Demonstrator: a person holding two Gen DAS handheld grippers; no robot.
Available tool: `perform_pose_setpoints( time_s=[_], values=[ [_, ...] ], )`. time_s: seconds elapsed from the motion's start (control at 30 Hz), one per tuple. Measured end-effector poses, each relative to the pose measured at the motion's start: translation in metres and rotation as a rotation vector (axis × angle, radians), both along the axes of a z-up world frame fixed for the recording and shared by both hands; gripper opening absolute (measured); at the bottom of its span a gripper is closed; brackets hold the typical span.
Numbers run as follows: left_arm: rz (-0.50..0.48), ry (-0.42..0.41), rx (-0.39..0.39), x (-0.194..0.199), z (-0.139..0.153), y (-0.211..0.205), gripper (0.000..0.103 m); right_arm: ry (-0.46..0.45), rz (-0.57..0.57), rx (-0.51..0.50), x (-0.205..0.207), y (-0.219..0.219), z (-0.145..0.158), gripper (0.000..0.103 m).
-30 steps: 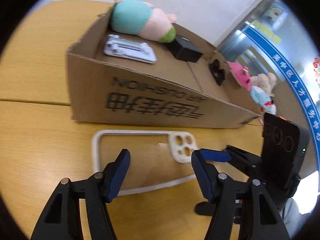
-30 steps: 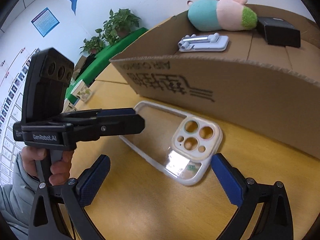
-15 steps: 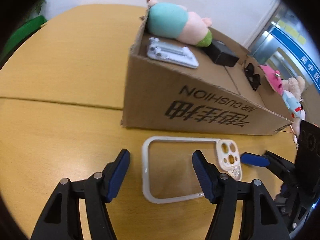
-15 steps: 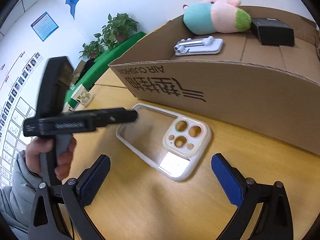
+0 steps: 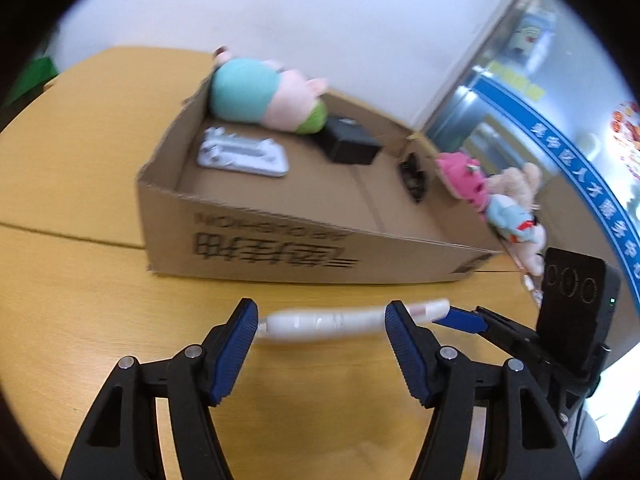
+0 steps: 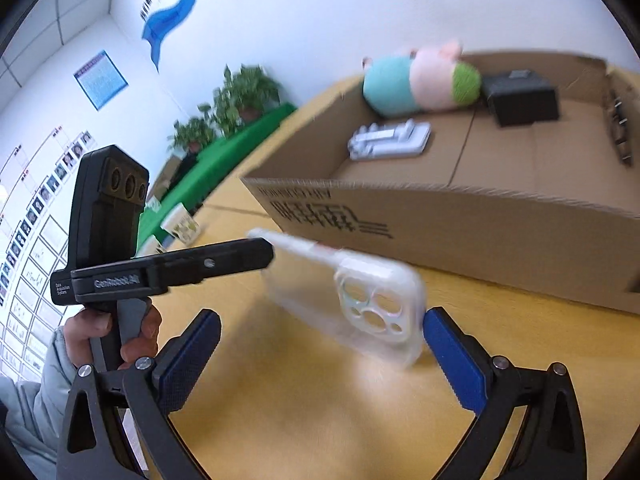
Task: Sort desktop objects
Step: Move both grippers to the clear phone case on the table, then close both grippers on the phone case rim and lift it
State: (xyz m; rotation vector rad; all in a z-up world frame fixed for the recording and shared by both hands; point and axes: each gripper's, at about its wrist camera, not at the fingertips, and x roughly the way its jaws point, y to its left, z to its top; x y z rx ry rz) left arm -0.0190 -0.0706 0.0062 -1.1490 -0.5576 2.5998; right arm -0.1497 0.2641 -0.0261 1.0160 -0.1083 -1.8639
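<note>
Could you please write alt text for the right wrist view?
A blurred clear phone case is tilted up off the wooden table between both open grippers, right gripper foreground, left gripper beside it. Behind, a cardboard box holds a plush pig.

- Both fisheye views are bright and evenly lit, with dark rounded corners and lines bending towards the rim.
- Motion blur smears the clear phone case (image 6: pixel 360 300) and cardboard box (image 5: pixel 280 236).
- Window glare at three o'clock, left view.
</note>
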Motion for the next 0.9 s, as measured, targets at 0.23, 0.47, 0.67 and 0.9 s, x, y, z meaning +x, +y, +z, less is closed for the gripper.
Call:
perform_pose_setpoints(
  time_s=[0.23, 0.47, 0.67, 0.9],
  values=[
    [-0.075, -0.023, -0.013, 0.007, -0.006, 0.023, 0.065, 0.058, -0.043, -0.012, 0.027, 0.049, 0.012, 0.103],
    [0.014, -0.137, -0.058, -0.008, -0.040, 0.017, 0.065, 0.048, -0.172, 0.146, 0.003, 0.053, -0.012, 0.083],
    [-0.014, -0.207, -0.113, -0.010, -0.060, 0.024, 0.014, 0.061, -0.210, 0.256, -0.012, 0.046, -0.028, 0.043],
    [-0.010, -0.199, -0.148, -0.008, -0.056, 0.028, 0.007, 0.057, -0.229, 0.297, -0.012, 0.052, -0.037, 0.015]
  ],
)
